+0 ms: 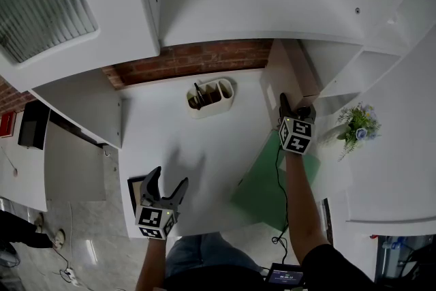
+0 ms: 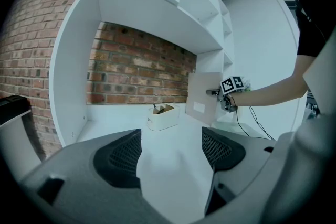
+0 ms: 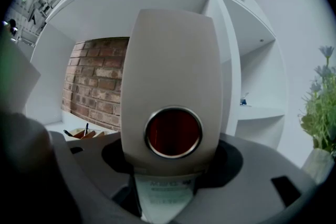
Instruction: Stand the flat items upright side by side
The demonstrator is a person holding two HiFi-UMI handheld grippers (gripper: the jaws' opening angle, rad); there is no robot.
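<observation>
1. The right gripper (image 1: 294, 105) reaches to the back right of the white desk (image 1: 204, 146). It grips a grey-beige cardboard file (image 3: 173, 76).
2. In the right gripper view the file's spine stands between the jaws. It shows a round metal-rimmed finger hole with a printed label below. The dark pads (image 3: 113, 157) lie against both sides of the spine, with no gap visible.
3. In the left gripper view the file stands upright on the desk, its broad face turned towards the camera. It is just beside the white shelf divider (image 2: 227, 68).
4. A green flat folder (image 1: 269, 191) lies flat on the desk's front right part, under the right forearm. It is well apart from the upright file.
5. The left gripper (image 1: 169, 177) hangs over the front left edge of the desk. Its jaws are spread apart and nothing is between them.
6. A dark-edged flat item (image 1: 134, 189) lies at that front left corner, partly hidden by the left gripper. What it is I cannot tell.
7. A white oval desk tidy (image 1: 211, 97) holding pens sits near the back of the desk, in front of the red brick wall (image 1: 197, 58). It is to the left of the file.
8. A small potted plant (image 1: 357, 123) with pale flowers stands on the surface to the right of the desk.
</observation>
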